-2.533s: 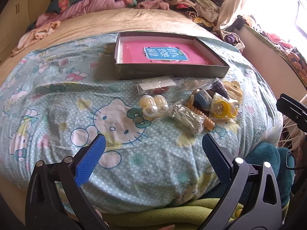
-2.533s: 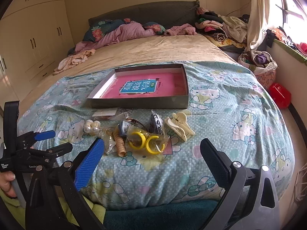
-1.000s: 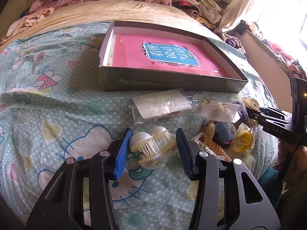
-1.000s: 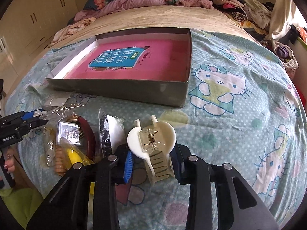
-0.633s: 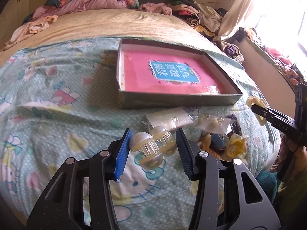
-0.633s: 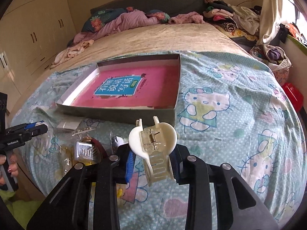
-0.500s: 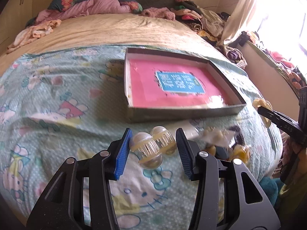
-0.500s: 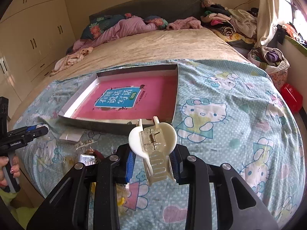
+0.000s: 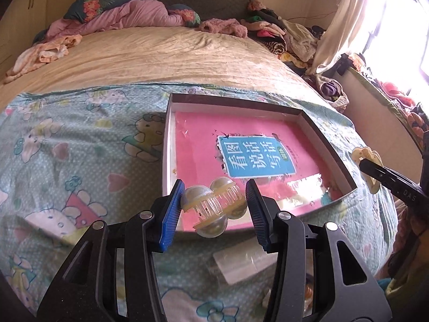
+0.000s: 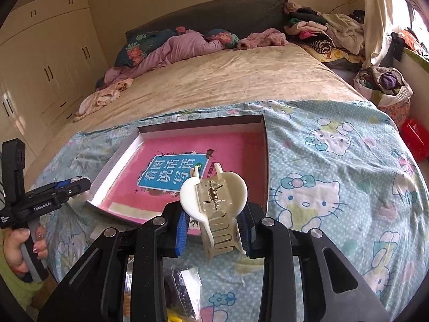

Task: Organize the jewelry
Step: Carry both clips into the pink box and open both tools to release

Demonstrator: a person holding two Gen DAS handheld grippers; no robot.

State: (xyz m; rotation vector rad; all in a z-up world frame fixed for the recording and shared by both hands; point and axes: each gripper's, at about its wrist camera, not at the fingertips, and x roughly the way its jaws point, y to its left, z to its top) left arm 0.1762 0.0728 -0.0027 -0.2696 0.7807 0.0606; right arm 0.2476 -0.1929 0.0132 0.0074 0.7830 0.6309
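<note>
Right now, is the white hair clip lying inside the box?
No, the white hair clip is pinched in the right gripper, held above the box.

A home bedroom: a bed (image 10: 219,80) with a cartoon-cat sheet (image 10: 321,161), heaped clothes (image 10: 321,30), built-in wardrobes (image 10: 45,61), and a curtain (image 9: 346,18).

A wide bed (image 10: 228,80) with a tan cover carries everything. Over its near part lies a pale blue cartoon-cat sheet (image 10: 335,166), its far edge crossing the tan cover. On that sheet sits a shallow open box (image 9: 325,147) with dark outer walls and white inner walls, a pink book (image 9: 241,155) with a blue title panel lying flat inside it. Nearer than the box, a clear plastic packet (image 9: 241,264) rests on the sheet. At the head end, a rumpled pink blanket (image 10: 177,48) and a floral pillow (image 9: 99,0) lie against the dark headboard (image 10: 214,13), with loose clothes (image 10: 321,32) heaped at the far right corner and a pale pink garment (image 10: 102,96) at the left edge.
</note>
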